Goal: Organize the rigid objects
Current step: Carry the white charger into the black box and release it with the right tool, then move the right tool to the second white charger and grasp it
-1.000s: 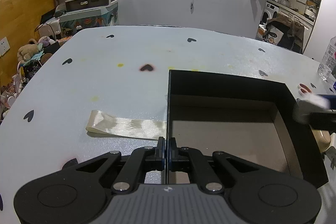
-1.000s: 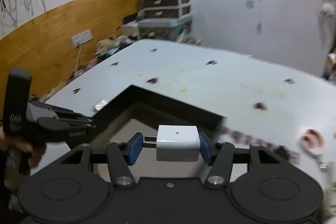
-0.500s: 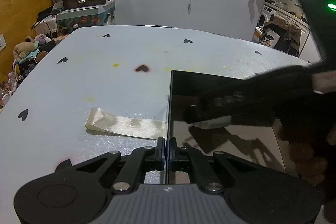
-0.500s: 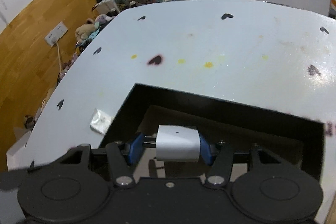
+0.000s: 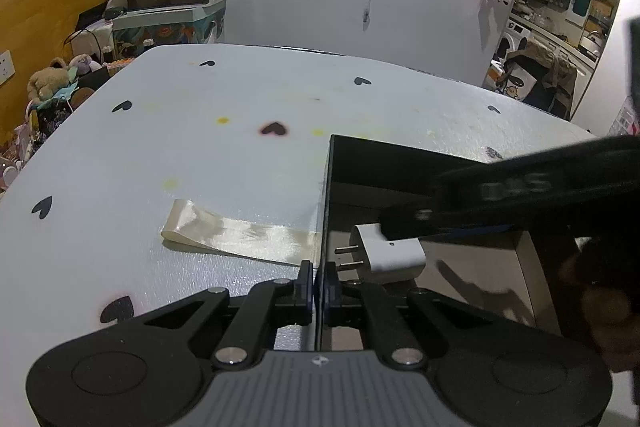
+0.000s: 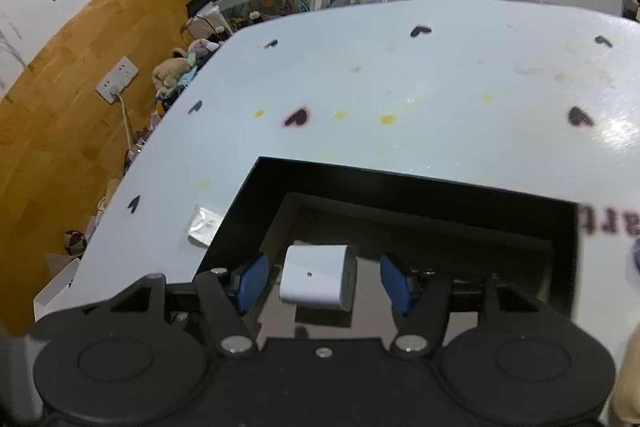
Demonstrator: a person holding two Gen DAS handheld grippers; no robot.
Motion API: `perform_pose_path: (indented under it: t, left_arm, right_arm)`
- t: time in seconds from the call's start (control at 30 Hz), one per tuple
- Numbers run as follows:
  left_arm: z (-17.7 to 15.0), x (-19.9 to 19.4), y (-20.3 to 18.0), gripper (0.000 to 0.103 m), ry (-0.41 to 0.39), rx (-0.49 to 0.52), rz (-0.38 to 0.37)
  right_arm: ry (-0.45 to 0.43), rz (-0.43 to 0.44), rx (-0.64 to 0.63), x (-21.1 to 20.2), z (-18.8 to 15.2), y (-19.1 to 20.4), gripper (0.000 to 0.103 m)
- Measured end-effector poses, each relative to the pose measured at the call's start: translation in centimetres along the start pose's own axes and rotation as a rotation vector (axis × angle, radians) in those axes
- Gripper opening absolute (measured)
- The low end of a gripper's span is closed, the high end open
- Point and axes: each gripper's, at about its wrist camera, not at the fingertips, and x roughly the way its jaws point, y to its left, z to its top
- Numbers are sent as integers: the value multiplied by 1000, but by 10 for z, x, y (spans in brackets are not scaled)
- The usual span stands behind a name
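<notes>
Charger (image 6: 318, 281) is sitting free between the right claw (image 6: 322, 281)'s wide-spread blue pads, low inside the box (image 6: 400, 187); left claw (image 5: 319, 281) is pinching the box's near wall, apparently steadying it on the desk (image 5: 240, 147).

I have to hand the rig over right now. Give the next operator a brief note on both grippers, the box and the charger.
Left gripper: shut on the black box's left wall, steadying it.
Right gripper: open, blue pads clear of the white charger.
Charger: inside the box near the left wall, prongs toward that wall; apparently on the floor.
Done: charger released in the box.
Left: withdraw the right gripper; a cream ribbon lies outside on the table.
</notes>
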Motion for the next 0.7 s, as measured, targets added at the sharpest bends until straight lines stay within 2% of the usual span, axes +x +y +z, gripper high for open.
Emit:
perform_pose_path:
  t: [0.17, 0.3, 0.4, 0.5, 0.7]
  left_arm:
    - [0, 0, 0, 4, -1, -12, 7]
    - [-1, -1, -1, 4, -6, -18, 9]
    - [-1, -1, -1, 4, -9, -19, 9]
    - [-1, -1, -1, 4, -9, -18, 9]
    - [-1, -1, -1, 4, -10, -19, 11]
  right_arm:
    - [-59, 39, -32, -44, -11, -11, 65]
    - [-134, 34, -91, -87, -30, -25, 71]
    - [-194, -9, -115, -114, -48, -43, 74]
    - [-239, -86, -127, -135, -70, -63, 75]
    - [-284, -217, -107, -157, -112, -98, 82]
